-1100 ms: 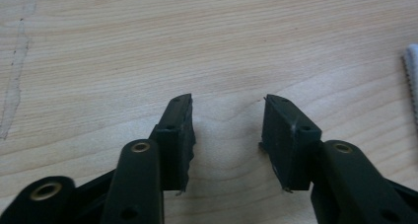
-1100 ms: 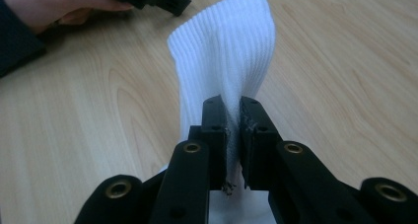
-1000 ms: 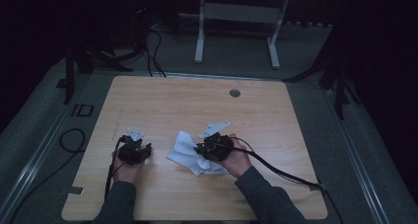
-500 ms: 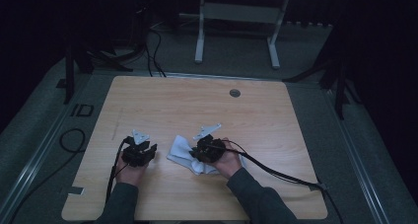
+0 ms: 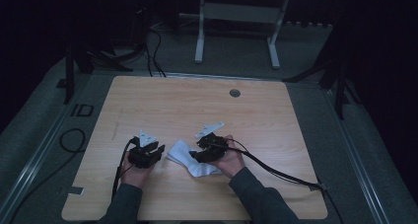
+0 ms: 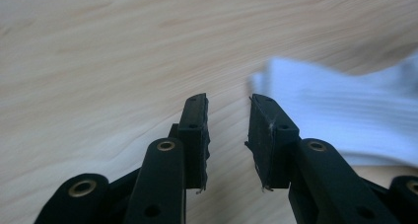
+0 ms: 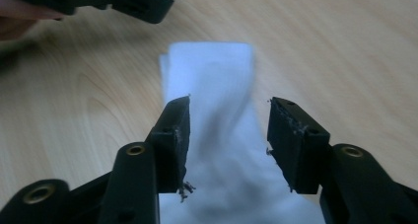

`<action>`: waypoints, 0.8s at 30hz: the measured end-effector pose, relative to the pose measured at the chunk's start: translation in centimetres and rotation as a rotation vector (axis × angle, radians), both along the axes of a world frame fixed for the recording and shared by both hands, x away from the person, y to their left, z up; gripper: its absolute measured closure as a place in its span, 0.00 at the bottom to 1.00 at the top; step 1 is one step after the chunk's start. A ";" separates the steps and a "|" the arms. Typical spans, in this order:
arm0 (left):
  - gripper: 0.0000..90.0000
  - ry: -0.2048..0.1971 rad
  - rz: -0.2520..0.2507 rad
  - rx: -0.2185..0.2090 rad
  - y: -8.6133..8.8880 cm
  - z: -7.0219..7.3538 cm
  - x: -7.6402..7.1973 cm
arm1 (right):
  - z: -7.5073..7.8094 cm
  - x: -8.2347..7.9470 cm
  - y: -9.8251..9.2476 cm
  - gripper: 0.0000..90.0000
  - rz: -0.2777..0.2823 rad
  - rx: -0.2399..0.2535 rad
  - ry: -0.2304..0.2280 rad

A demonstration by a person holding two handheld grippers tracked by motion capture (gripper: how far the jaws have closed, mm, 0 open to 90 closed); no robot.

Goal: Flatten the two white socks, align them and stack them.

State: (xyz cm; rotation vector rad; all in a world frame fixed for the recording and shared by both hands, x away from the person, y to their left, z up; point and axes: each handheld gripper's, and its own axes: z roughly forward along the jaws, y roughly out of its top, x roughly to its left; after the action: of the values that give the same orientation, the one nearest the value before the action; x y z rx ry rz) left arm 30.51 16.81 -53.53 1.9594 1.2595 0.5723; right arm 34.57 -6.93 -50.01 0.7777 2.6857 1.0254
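White cloth (image 5: pixel 190 159) lies crumpled on the worktop (image 5: pixel 256 115), front centre. Your right tongs (image 7: pixel 229 128) just opened, straddling it, pads off. Your left tongs (image 6: pixel 227 130), at the cloth's 9 o'clock, have been closing, gap empty.

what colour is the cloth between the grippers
White, plain; the cloth shows best in the right gripper view, lying on the table.

The cloth (image 7: pixel 212 86) is white with faint ribbed lines. The table (image 5: pixel 187 105) is light wood with fine grain. Both grippers have black jaws.
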 end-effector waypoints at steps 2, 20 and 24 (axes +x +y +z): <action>0.77 -0.016 -0.041 0.004 -1.0 0.3 -0.2 | 0.7 -0.1 -0.5 0.55 -0.007 -0.042 -0.030; 0.94 0.012 -0.121 0.089 -3.7 -0.4 0.7 | -0.9 0.9 -8.6 0.66 -0.188 -0.182 0.017; 0.95 0.035 -0.117 0.114 -3.9 -1.0 1.0 | -2.3 1.3 -9.2 0.73 -0.202 -0.200 0.077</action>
State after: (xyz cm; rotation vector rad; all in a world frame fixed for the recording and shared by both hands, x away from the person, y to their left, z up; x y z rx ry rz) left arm 31.48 12.96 -54.51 2.1306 1.1458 0.5645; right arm 35.89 -16.17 -52.36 1.0390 2.6511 0.6822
